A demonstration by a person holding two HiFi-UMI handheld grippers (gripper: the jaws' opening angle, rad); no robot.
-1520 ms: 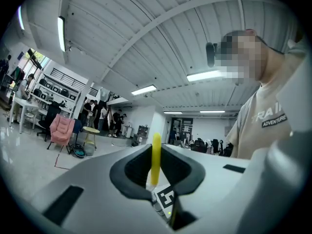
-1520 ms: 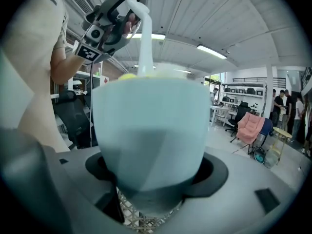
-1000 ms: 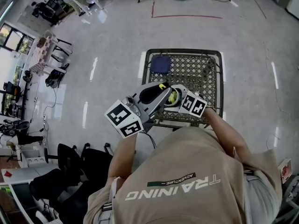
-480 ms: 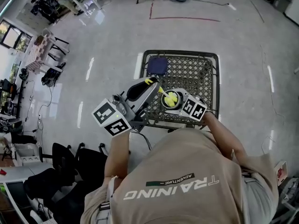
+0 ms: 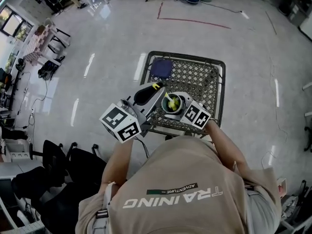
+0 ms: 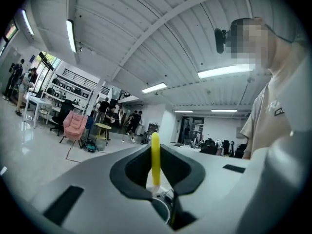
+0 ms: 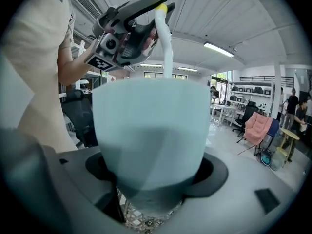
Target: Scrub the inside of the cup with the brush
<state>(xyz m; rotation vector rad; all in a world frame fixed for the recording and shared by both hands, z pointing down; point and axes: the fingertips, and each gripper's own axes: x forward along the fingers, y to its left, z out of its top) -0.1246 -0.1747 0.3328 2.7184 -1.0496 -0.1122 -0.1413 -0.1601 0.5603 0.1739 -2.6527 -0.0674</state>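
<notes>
Above the mesh table, the right gripper clasps the pale cup upright round its lower wall. The cup looks light, rigid and slick, so that low hold suits it. The left gripper pinches the slim brush, likely light and springy, its head down inside the cup.

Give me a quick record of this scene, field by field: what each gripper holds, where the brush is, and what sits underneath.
Left gripper: shut on the brush, gripping its yellow handle
Right gripper: shut on the cup, low on its body
Cup: pale blue, upright, mouth open upward
Brush position: stem goes down past the rim, head inside the cup
Underneath: metal mesh table
Also on table: dark blue item at the far left corner
</notes>
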